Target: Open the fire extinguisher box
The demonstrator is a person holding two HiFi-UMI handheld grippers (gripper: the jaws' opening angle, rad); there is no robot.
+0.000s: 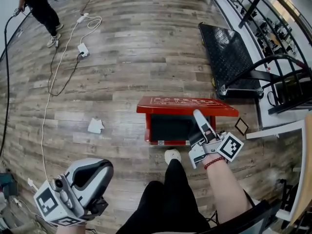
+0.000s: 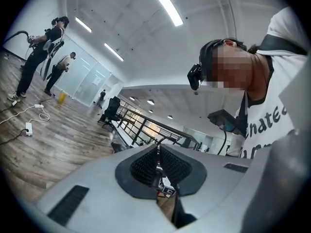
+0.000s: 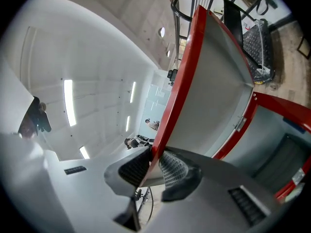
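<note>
The red fire extinguisher box [image 1: 152,130] lies on the wooden floor with its dark inside showing. Its red lid [image 1: 187,106] stands raised, hinged at the far side. My right gripper [image 1: 199,116] reaches in from the lower right and is shut on the lid's front edge. In the right gripper view that red lid edge [image 3: 181,76] runs straight between the ribbed pads [image 3: 175,168] of the right gripper [image 3: 153,166], with the lid's grey underside [image 3: 214,86] beside it. My left gripper [image 1: 97,169] hangs at the lower left, away from the box. The left gripper [image 2: 158,166] has its jaws shut on nothing.
A black platform cart [image 1: 229,57] stands behind the box on the right, by a dark railing [image 1: 253,4]. A white cable with a power strip [image 1: 83,49] trails at the far left, near a standing person [image 1: 41,6]. Crumpled paper [image 1: 95,126] lies left of the box. My shoe [image 1: 172,156] touches its front.
</note>
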